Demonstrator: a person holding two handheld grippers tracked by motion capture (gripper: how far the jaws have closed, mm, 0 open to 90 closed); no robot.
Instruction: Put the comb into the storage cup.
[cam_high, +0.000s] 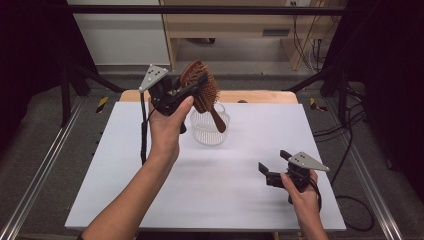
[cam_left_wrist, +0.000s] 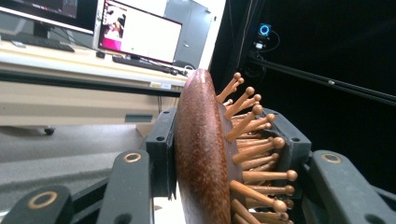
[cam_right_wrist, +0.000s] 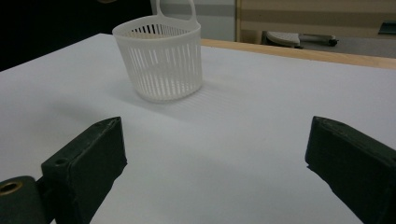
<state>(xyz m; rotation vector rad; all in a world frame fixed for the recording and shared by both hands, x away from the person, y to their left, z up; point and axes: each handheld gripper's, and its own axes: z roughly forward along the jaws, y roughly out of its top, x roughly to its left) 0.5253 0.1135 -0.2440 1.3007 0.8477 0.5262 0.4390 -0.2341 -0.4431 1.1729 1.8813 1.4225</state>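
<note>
A brown wooden hairbrush (cam_high: 204, 90) hangs in the air above a white slotted basket (cam_high: 209, 126) at the back middle of the table, its handle pointing down over the basket's rim. My left gripper (cam_high: 192, 85) is shut on the brush's head. In the left gripper view the hairbrush (cam_left_wrist: 205, 154) stands edge-on between the black jaws, with its wooden pins pointing right. My right gripper (cam_high: 272, 162) rests low over the table at the front right, open with nothing between its jaws. The right gripper view has the basket (cam_right_wrist: 161, 60) standing upright ahead, empty as far as I can see.
The white table top (cam_high: 210, 185) has a wooden strip (cam_high: 260, 96) along its far edge. Metal rails run along both sides of the table. Beyond it are a wooden shelf unit, cables and black frame bars. The left gripper view shows a desk with monitors.
</note>
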